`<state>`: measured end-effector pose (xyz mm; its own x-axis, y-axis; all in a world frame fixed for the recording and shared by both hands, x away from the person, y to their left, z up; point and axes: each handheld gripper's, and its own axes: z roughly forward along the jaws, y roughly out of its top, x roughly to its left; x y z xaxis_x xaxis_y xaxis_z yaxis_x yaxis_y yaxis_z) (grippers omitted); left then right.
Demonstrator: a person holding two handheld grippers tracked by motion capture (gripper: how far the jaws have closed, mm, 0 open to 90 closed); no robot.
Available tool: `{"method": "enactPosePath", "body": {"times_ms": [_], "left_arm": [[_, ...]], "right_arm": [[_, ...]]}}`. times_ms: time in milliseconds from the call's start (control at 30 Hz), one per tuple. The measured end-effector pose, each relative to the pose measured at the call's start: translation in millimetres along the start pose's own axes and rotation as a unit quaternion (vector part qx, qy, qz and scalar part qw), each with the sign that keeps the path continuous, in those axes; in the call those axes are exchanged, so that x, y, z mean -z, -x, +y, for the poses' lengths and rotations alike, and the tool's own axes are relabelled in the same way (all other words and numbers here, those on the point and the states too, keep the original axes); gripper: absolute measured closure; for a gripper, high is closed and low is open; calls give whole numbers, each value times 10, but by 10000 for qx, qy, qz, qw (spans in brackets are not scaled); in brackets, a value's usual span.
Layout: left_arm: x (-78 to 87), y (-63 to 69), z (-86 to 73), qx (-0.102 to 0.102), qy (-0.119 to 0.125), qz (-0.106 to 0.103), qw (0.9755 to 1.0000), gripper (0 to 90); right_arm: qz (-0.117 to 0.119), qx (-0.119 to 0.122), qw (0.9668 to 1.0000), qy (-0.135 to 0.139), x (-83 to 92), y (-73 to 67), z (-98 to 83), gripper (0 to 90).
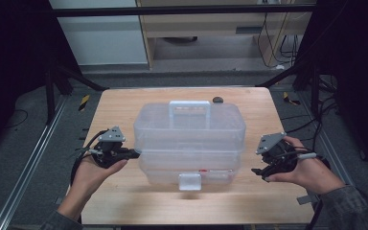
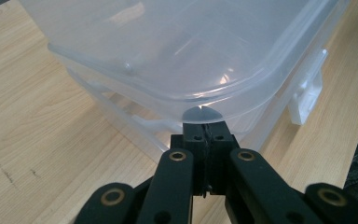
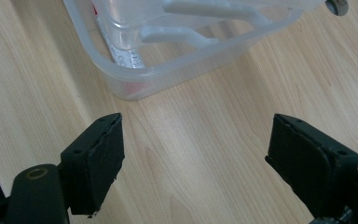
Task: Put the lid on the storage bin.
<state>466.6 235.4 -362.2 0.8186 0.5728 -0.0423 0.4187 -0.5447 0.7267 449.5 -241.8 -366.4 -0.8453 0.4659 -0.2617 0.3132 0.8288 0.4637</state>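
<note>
The left gripper (image 1: 133, 153) has its jaws pressed together, the tips touching the rim of the upper tray of the clear plastic storage box (image 1: 189, 139), which sits mid-table between both tongs. Nothing is visibly pinched between the jaws, so that tray could slip off them if lifted and drop onto the lower tray. The right gripper (image 1: 258, 173) stands wide apart over the bare wooden table (image 1: 120, 103), just beside the box's right end, giving no support there. Contents behind the cloudy walls are hard to make out; a small dark object (image 1: 217, 99) beyond the box stays unidentifiable.
</note>
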Motion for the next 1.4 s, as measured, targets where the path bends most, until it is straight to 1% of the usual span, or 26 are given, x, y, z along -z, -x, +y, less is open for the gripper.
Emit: {"method": "enactPosePath", "body": {"times_ms": [100,200,433,600,1067,1133,1167,1233,1300,1333,1367,1400], "left_arm": [[-6,4,-5,-32,-36,0,10000,893],[-2,14,-11,-57,-45,46,10000,893],[-19,30,-55,-74,-77,31,9999,892],[-36,40,-97,-112,-131,11,9998,892],[-73,60,-168,-108,-186,-35,9998,892],[-83,58,-175,-144,-239,-39,9996,891],[-88,56,-182,-160,-292,-12,9994,889],[-107,47,-214,-218,-517,63,9984,866],[-122,39,-258,-338,-741,310,9962,867],[-127,17,-300,-291,-722,326,9964,869],[-117,-6,-319,-233,-691,298,9969,869],[-108,-27,-342,-171,-651,337,9972,869]], "right_arm": [[-4,-23,10000,-3,-20,4,-19,183],[-30,-73,10000,-4,-35,11,-42,180],[-45,-144,9999,-19,-79,10,-105,166],[-91,-185,9998,-38,-110,8,-125,153],[-111,-210,9997,-45,-165,1,-135,147],[-116,-228,9997,-40,-180,-1,-137,142],[-123,-246,9996,-45,-191,-6,-138,137],[-164,-239,9996,-68,-216,-15,-141,132],[-187,-240,9995,-90,-233,-22,-145,132],[-191,-240,9995,-88,-236,-24,-147,132],[-228,-269,9994,-65,-243,-18,-155,132],[-228,-269,9994,-65,-243,-18,-155,132]]}}
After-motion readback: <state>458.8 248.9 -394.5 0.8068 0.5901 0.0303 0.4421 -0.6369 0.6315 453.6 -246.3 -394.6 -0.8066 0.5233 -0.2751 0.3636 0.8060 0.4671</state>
